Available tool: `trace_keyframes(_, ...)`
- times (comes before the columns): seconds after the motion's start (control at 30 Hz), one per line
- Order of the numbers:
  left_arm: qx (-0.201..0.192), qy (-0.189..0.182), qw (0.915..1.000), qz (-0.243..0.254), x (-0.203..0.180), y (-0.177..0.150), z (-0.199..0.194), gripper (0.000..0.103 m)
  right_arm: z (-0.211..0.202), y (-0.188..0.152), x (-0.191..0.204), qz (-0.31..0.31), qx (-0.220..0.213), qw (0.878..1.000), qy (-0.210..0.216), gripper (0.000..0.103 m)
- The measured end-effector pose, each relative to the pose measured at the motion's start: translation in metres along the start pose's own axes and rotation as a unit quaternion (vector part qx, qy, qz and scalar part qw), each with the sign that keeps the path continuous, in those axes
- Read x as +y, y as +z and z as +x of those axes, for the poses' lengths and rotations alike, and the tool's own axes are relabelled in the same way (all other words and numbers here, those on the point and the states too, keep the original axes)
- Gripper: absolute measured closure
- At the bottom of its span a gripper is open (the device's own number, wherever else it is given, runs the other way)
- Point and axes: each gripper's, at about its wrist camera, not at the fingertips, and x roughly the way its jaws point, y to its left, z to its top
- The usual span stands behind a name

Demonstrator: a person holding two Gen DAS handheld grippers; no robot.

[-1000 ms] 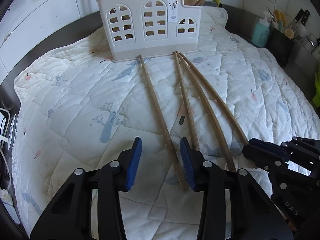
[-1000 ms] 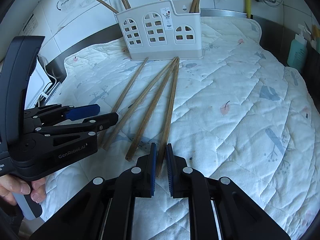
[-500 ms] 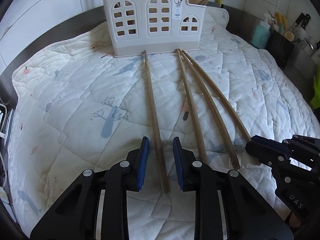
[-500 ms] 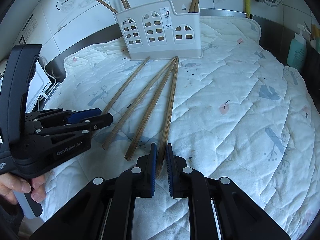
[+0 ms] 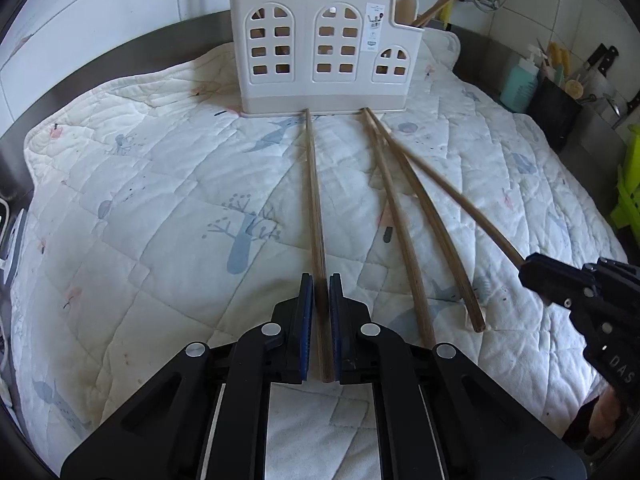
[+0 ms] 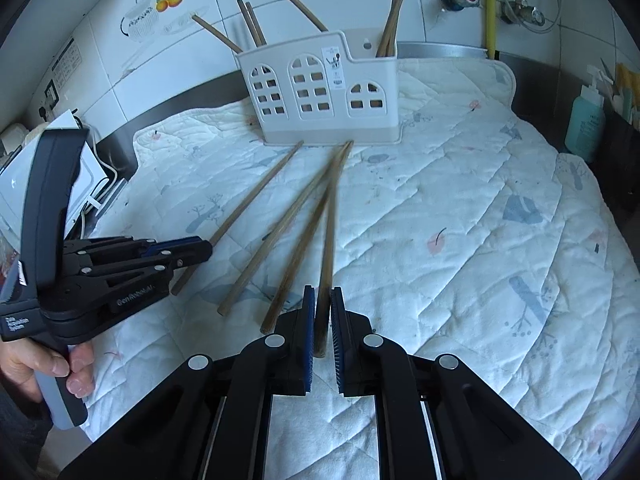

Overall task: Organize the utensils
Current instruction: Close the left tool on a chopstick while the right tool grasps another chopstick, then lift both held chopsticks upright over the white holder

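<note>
My left gripper [image 5: 320, 292] has just closed on the chopstick [image 5: 314, 200] pointing to twelve o'clock, my right gripper [image 6: 320, 304] grips another chopstick [image 6: 329, 232], both ready for the holder [image 5: 324, 48].

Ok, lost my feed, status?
Left gripper shut on leftmost chopstick. Right gripper shut on rightmost chopstick. Two loose between; holder unobstructed.
</note>
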Motion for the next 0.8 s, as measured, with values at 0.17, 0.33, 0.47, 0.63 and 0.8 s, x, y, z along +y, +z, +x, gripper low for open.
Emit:
trace_keyframes(0.17, 0.009, -0.011, 0.9997, -0.019, 0.002, -0.002, 0.007, 0.093, -0.005, 0.004, 0.004, -0.008, -0.007, 1.000, -0.002, 0.096)
trace_keyframes(0.33, 0.012, -0.004, 0.9999, -0.008, -0.002, -0.002, 0.008, 0.093, 0.003, 0.000, 0.002, -0.005, 0.004, 1.000, -0.003, 0.096)
trace_keyframes(0.47, 0.007, 0.008, 0.9999, -0.008, -0.005, -0.002, 0.007, 0.095, 0.014, -0.007, -0.003, 0.006, 0.019, 1.000, -0.002, 0.096)
trace_keyframes(0.63, -0.005, 0.003, 1.0000, -0.001, -0.003, -0.004, 0.002, 0.096, 0.022, -0.013, -0.010, 0.025, 0.032, 0.999, 0.009, 0.095)
trace_keyframes(0.8, -0.014, 0.008, 0.9998, 0.008, -0.002, -0.002, -0.004, 0.097, 0.022, -0.013, -0.004, 0.010, 0.032, 0.999, 0.000, 0.093)
